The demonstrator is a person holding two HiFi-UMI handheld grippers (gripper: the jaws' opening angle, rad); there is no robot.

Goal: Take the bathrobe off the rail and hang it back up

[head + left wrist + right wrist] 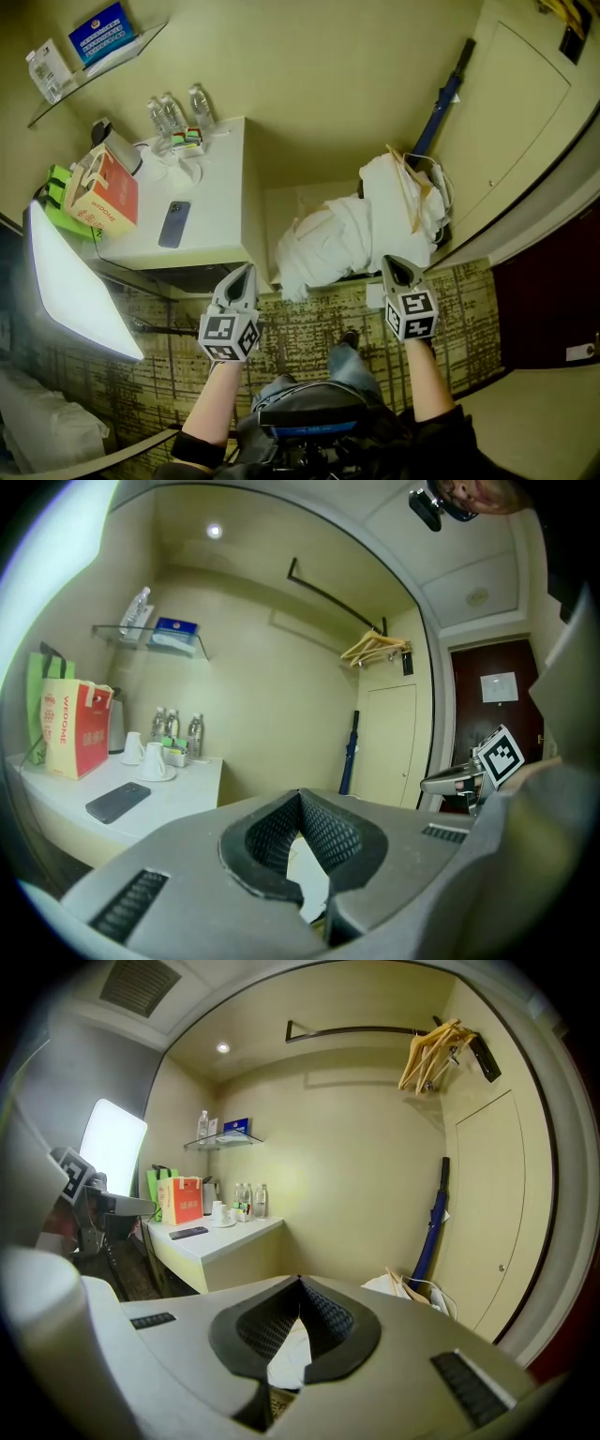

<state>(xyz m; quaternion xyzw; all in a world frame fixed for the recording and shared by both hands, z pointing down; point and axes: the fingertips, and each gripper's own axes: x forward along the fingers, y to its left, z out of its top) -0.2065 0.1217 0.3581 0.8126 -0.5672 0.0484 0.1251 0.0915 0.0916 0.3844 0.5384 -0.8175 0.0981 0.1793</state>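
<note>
While white bathrobe (pixel 330 239) lies heaped low against wall, left gripper (pixel 247 270) jaws closed, empty, right gripper (pixel 393 262) closed, empty, wooden hangers (pixel 434 1047) bunched at rail (pixel 361 1028) end.

Bathrobe (pixel 330 239) — soft white cloth; hangers (pixel 428 1052) — wood.

You held both grippers forward, level with each other and well apart. Your left gripper (pixel 247 272) had its jaws pressed together with nothing between them; your right gripper (pixel 395 263) matched it, tips meeting, empty. Your left forearm (pixel 214 401) and right forearm (pixel 427 380) stretched straight ahead.
</note>
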